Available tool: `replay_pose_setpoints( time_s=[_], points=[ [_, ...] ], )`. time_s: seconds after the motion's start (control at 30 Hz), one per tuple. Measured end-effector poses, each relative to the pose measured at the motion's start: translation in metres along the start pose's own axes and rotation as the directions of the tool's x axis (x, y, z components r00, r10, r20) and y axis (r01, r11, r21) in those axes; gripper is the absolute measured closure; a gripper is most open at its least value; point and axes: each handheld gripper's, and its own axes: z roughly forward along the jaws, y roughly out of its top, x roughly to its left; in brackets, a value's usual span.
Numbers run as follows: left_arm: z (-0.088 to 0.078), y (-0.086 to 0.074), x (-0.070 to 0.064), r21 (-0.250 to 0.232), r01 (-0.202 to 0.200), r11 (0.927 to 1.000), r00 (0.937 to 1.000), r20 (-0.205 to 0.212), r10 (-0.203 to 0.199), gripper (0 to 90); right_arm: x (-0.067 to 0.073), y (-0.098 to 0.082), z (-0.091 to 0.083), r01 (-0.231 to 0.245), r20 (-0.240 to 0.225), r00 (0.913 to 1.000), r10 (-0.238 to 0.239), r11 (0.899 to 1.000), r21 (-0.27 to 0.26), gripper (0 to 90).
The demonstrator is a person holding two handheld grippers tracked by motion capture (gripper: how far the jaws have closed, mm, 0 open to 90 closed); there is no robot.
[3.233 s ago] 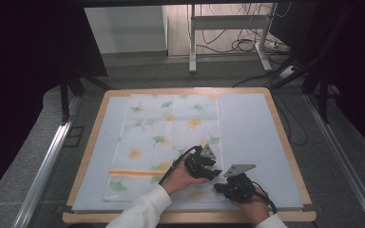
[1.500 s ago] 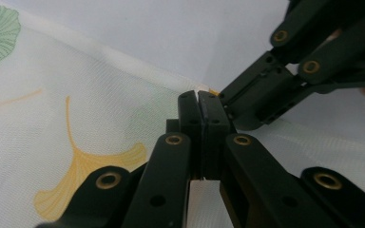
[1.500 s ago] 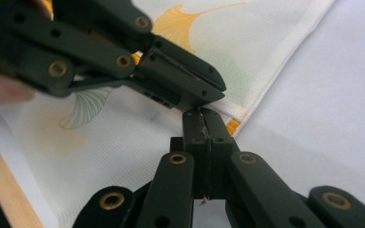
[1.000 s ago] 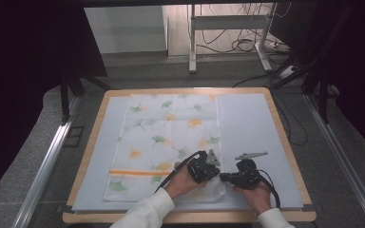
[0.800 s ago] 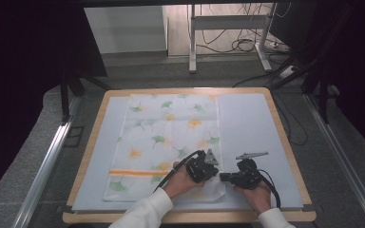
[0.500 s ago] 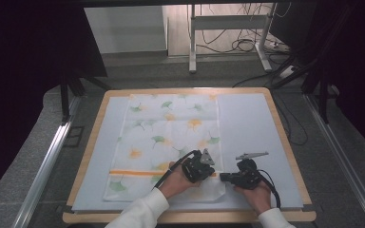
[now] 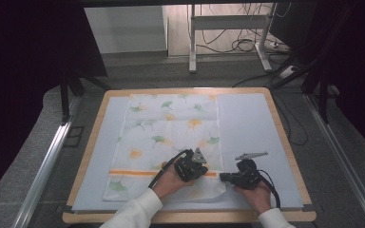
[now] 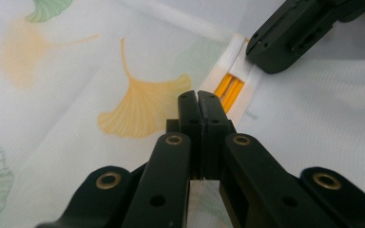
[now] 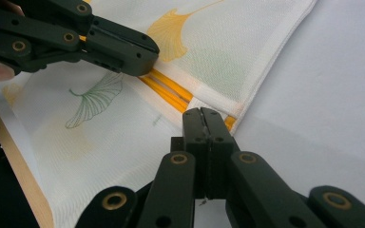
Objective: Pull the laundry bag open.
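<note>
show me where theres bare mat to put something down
The widest bare strip of the blue mat lies between the leaf-print cloth and the tray's right rim; a narrower one runs along the cloth's left edge. It is crowded at the near right cloth corner, where the left gripper and right gripper meet.

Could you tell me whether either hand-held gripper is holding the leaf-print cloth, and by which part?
Both sets of jaws are shut over the cloth: the left hand-held gripper near the orange stripe, the right hand-held gripper at its right edge. Whether fabric is pinched cannot be told.
</note>
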Motion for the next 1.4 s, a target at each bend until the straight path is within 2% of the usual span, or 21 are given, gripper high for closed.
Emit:
replay_pose_setpoints(
  time_s=[0.43, 0.6, 1.03, 1.4],
  points=[
    [-0.011, -0.013, 0.009, 0.0, 0.034, 0.9994, 0.9994, -0.008, -0.034, 90.0, 0.001, 0.0, 0.0, 0.008, 0.008, 0.9999, -0.008, 1.0, 0.0, 89.5],
    [-0.015, -0.02, 0.014, -0.012, 0.074, 0.9971, 0.9972, -0.006, -0.075, 90.0, 0.001, 0.0, 0.0, 0.009, 0.009, 0.9999, -0.009, 1.0, -0.001, 89.5],
    [-0.02, -0.025, 0.018, -0.005, 0.082, 0.9966, 0.9965, -0.018, -0.082, 90.0, 0.002, 0.0, 0.0, 0.018, 0.014, 0.9997, -0.018, 1.0, 0.0, 89.5],
    [-0.032, -0.037, 0.026, 0.005, 0.118, 0.993, 0.9925, -0.034, -0.117, 90.0, 0.002, 0.0, 0.0, 0.017, 0.012, 0.9998, -0.017, 1.0, -0.001, 89.4]
  ],
)
